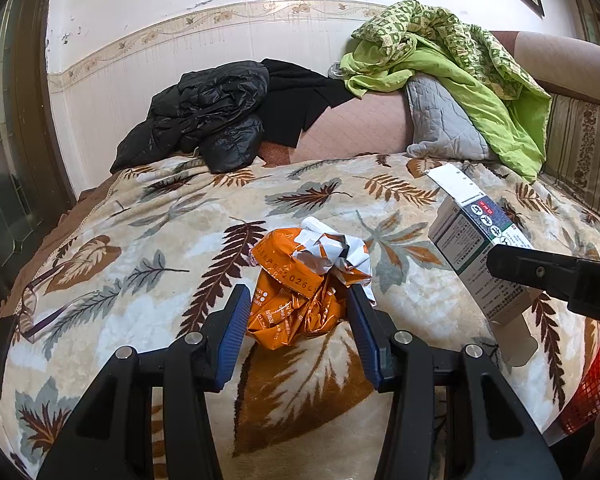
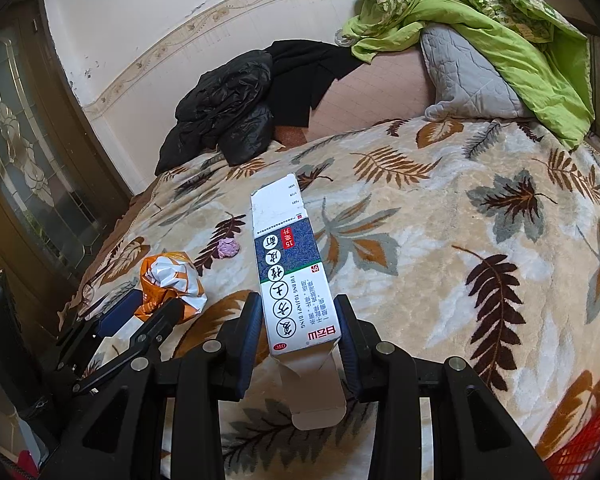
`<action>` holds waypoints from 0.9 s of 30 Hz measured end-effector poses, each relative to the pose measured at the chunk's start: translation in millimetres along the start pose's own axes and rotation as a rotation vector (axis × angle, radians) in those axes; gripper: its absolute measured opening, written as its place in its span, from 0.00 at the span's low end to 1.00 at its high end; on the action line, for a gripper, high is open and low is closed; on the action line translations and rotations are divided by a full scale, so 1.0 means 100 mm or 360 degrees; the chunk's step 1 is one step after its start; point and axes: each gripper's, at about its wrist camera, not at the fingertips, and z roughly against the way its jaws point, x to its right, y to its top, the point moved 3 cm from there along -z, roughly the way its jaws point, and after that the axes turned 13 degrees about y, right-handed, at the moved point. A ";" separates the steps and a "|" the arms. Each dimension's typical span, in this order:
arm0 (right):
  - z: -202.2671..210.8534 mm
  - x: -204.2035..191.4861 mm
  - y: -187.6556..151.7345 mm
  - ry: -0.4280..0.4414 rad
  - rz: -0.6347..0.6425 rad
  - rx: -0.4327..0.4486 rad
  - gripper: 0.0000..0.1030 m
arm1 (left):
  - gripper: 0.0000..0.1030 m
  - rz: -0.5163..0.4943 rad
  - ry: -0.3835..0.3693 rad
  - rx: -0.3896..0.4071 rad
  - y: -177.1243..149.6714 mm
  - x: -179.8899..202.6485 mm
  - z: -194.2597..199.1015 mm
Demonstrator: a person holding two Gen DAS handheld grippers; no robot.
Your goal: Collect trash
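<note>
A crumpled orange and white wrapper (image 1: 306,280) lies on the leaf-patterned blanket (image 1: 140,240). My left gripper (image 1: 300,304) has its blue pads on both sides of the wrapper and is shut on it. My right gripper (image 2: 300,316) is shut on a white and blue medicine box (image 2: 292,276) with open end flaps. The box also shows at the right of the left wrist view (image 1: 480,248). The wrapper and left gripper show at the left of the right wrist view (image 2: 172,284). A small purple paper ball (image 2: 228,248) lies on the blanket beyond the wrapper.
A black jacket (image 1: 204,120) lies at the far side. A green quilt (image 1: 460,68) and grey pillow (image 1: 440,120) lie far right. A red mesh basket (image 1: 596,376) is at the right edge. Glasses (image 1: 32,304) lie at the blanket's left edge. A door (image 2: 28,160) stands left.
</note>
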 end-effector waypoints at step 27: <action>0.01 -0.01 0.00 0.0002 0.0001 0.0001 0.38 | 0.47 0.0003 -0.0006 -0.0046 -0.04 -0.05 -0.08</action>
